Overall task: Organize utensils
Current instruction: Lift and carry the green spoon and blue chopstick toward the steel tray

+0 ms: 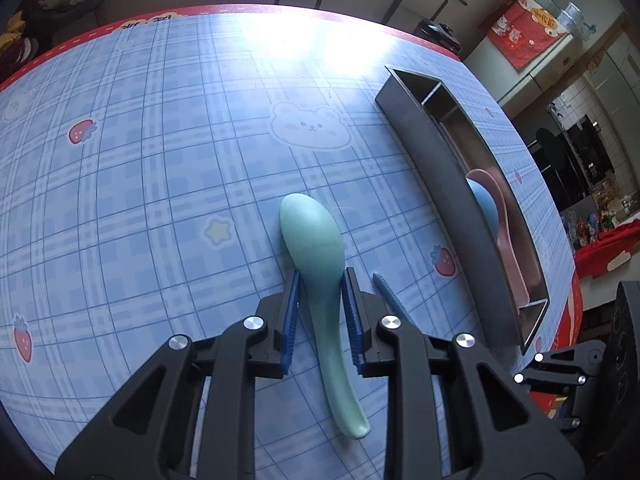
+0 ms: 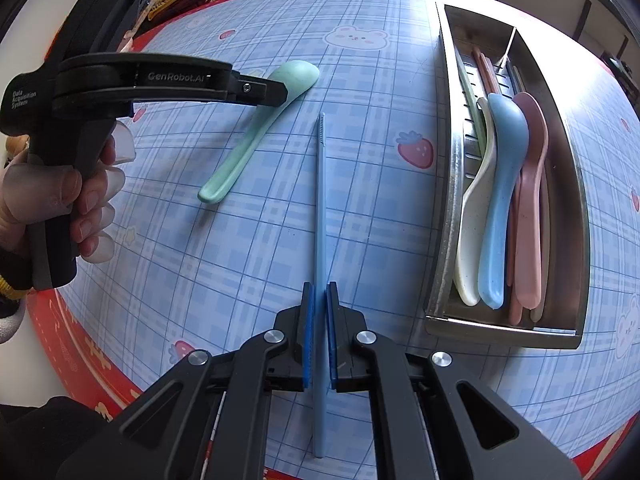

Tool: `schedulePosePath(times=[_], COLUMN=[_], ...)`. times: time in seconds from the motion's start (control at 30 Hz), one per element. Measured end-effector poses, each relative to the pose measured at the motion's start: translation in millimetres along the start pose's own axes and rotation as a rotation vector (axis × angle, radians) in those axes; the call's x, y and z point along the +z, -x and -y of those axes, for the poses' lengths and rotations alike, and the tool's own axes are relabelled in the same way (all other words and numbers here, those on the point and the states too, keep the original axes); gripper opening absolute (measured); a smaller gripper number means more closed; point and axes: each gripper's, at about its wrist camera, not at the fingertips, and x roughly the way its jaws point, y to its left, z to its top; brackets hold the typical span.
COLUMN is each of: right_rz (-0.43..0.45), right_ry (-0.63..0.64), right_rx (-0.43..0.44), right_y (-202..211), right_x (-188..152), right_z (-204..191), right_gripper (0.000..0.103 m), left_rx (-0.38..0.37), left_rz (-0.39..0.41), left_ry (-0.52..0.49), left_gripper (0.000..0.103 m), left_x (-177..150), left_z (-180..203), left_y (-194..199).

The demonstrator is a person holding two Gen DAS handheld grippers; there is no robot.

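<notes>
Left gripper [image 1: 320, 276] down on the table [image 1: 160, 160], pads either side of the green spoon [image 1: 316, 240] at the neck, just behind the bowl. Pads look to be touching both sides of the spoon, so clamped on it; spoon lies flat on the table, bowl pointing away from the gripper, handle running back under it between the fingers. In the right wrist view the left gripper [image 2: 280, 92] comes in from the left, held by a hand [image 2: 68, 196], tip at the green spoon [image 2: 264, 120], which lies diagonal with its handle end toward the near table edge.

Right gripper [image 2: 319, 292] closed on a blue chopstick [image 2: 320, 208]; pads pinch it near its thick end, thin ribbed tip pointing away across the table. Chopstick lies along the gripper's axis, roughly parallel to the tray, just right of the green spoon and apart from it. Whether it is lifted or flat on the table, cannot tell. In the left view only its tip [image 1: 386, 292] shows, just right of the left gripper's right finger.

Metal tray [image 2: 568, 200] at the right of the table, well apart from both grippers. It holds a white spoon [image 2: 472, 216], blue spoon [image 2: 500, 184], pink spoon [image 2: 532, 184], side by side, bowls at the far end, plus more chopsticks underneath.
</notes>
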Motion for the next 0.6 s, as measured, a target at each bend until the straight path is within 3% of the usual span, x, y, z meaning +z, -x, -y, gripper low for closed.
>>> schedulePosePath(times=[0.2,0.6], right_rz=[0.001,0.007], right_ry=[-0.003,-0.013], right_rx=[-0.001,0.016], right_y=[-1,0], right_x=[0,0], right_z=[0,1], right_gripper=[0.007,0.007], left_rx=[-0.005,0.025], left_rz=[-0.04,-0.098], left_ry=[-0.109,-0.202], left_gripper=[0.011,0.011], left_x=[-15,-48], left_z=[16,19], left_y=[0,9])
